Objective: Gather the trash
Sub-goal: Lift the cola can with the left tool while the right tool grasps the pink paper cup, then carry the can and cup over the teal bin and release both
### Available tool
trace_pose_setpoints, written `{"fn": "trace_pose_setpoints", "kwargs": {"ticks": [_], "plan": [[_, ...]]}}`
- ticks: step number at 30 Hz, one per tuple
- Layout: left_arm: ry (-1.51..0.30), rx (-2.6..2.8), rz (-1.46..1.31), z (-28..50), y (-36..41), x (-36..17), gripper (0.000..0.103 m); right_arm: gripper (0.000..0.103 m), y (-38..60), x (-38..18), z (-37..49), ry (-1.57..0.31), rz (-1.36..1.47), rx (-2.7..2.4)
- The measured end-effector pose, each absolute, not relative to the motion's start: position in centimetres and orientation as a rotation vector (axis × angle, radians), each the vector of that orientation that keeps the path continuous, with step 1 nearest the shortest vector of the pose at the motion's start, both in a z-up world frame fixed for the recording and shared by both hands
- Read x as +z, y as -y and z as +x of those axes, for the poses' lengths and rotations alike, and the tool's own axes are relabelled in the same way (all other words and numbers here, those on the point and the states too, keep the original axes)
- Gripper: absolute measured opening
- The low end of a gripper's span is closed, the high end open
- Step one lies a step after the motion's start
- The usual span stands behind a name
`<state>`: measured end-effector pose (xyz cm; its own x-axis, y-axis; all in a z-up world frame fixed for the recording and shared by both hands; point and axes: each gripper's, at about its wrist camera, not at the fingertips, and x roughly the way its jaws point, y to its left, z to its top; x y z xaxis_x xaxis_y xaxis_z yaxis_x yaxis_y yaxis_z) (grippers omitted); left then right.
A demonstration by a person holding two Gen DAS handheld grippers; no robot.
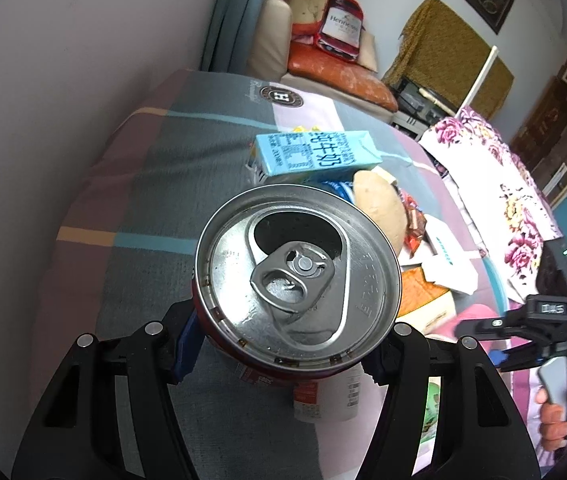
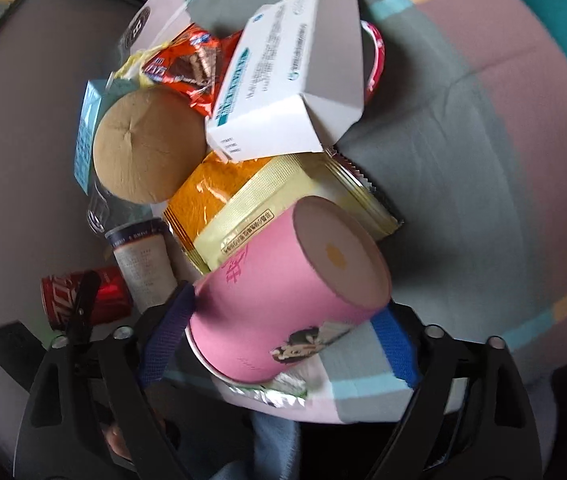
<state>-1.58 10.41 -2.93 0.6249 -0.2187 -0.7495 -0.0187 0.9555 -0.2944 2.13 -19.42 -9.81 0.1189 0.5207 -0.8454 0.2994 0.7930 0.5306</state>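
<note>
**Trash on the bed: two items in hand, a heap still lying**

Item 1. Red drink can (image 1: 297, 276), opened, tab bent back. Held upright in the left hand-held gripper (image 1: 283, 344), blue pads pressed against its wall just below the rim, lifted clear of the striped bed cover (image 1: 123, 184). Likely empty and light; thin metal, smooth, dents if squeezed. The grip on the upper wall looks sound.

Item 2. Pink paper cup (image 2: 283, 300), lying tilted with its base towards the camera. It sits between the blue pads of the right hand-held gripper (image 2: 283, 340), jaws set wide around its body near the mouth; both pads appear to touch. Light, soft-walled, crushes easily, so a gentle hold across the body suits it.

Item 3. Heap just beyond the cup: white carton (image 2: 283, 76), yellow-gold packet (image 2: 283, 200), orange snack wrapper (image 2: 191, 68), tan round bun-like thing (image 2: 147, 144), pale blue milk box (image 1: 315, 154). Wrappers are slippery and limp; pinch an edge. Boxes are stiff; take them across the narrow sides.
</note>
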Motion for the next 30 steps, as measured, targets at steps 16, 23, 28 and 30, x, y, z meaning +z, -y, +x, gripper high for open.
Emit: {"fn": "trace_pose_setpoints", "kwargs": {"ticks": [16,23,28,30], "plan": [[-0.873,-0.238,-0.205,-1.1,-4.5,1.7,0.064,0.062,24.5,-2.3,1.0,-1.21,0.516,0.211],[-0.916,-0.369,-0.097,2.0,4.4,2.5,0.064,0.062,33.0,0.0,2.0,-1.038,0.558,0.081],[-0.979,-0.473,-0.045,4.7,11.7,1.5,0.064,0.062,40.1,0.1,2.1,-0.95,0.57,-0.052],[-1.002,-0.51,-0.017,5.7,14.9,1.0,0.064,0.062,43.2,-0.5,1.9,-0.931,0.583,-0.1]]}}
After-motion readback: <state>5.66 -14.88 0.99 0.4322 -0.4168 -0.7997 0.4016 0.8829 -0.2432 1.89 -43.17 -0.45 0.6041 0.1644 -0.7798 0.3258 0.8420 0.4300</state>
